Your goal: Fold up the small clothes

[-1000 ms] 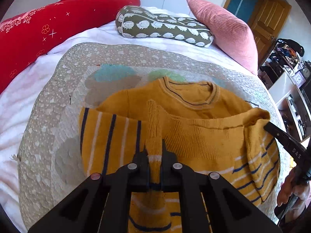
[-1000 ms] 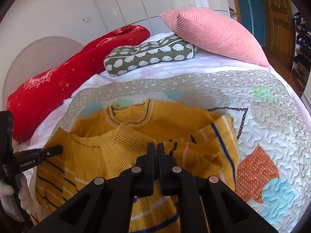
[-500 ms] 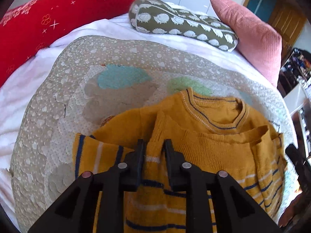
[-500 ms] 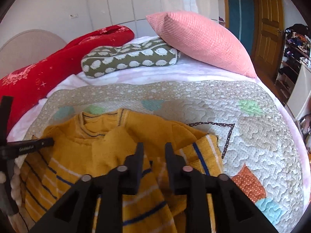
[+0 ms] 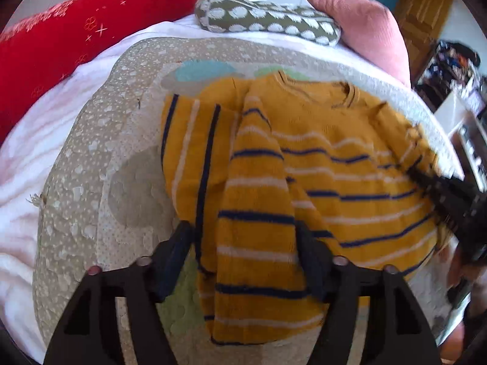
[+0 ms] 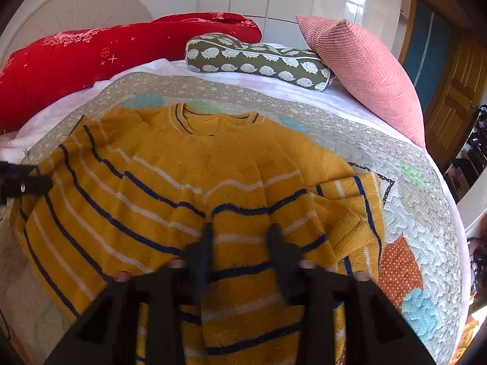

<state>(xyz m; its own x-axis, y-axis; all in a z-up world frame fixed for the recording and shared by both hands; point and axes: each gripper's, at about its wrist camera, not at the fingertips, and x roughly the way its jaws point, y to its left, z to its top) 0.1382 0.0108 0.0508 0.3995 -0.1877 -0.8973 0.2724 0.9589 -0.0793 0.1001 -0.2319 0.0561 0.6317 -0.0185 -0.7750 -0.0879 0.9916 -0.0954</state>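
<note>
A mustard-yellow knit sweater (image 6: 213,164) with navy and white stripes lies on a patterned quilt (image 6: 411,200), neck toward the pillows, both sleeves folded in over the body. In the left wrist view the sweater (image 5: 334,158) shows a folded sleeve (image 5: 255,213) running down between the fingers. My left gripper (image 5: 243,243) is open, its fingers either side of that sleeve. My right gripper (image 6: 240,243) is open over the sweater's lower striped part. The right gripper shows at the right edge of the left wrist view (image 5: 456,210); the left shows at the left edge of the right wrist view (image 6: 21,182).
A red bolster (image 6: 91,60), an olive hedgehog-print pillow (image 6: 258,60) and a pink corduroy pillow (image 6: 365,70) lie at the head of the bed. A white sheet (image 5: 30,158) borders the quilt. A wooden door (image 6: 456,97) and cluttered shelves stand to the right.
Both grippers have opened and let go of the sweater's fabric. The lifted folds have dropped flat onto the sweater, and both grippers have drawn back toward the hem.
</note>
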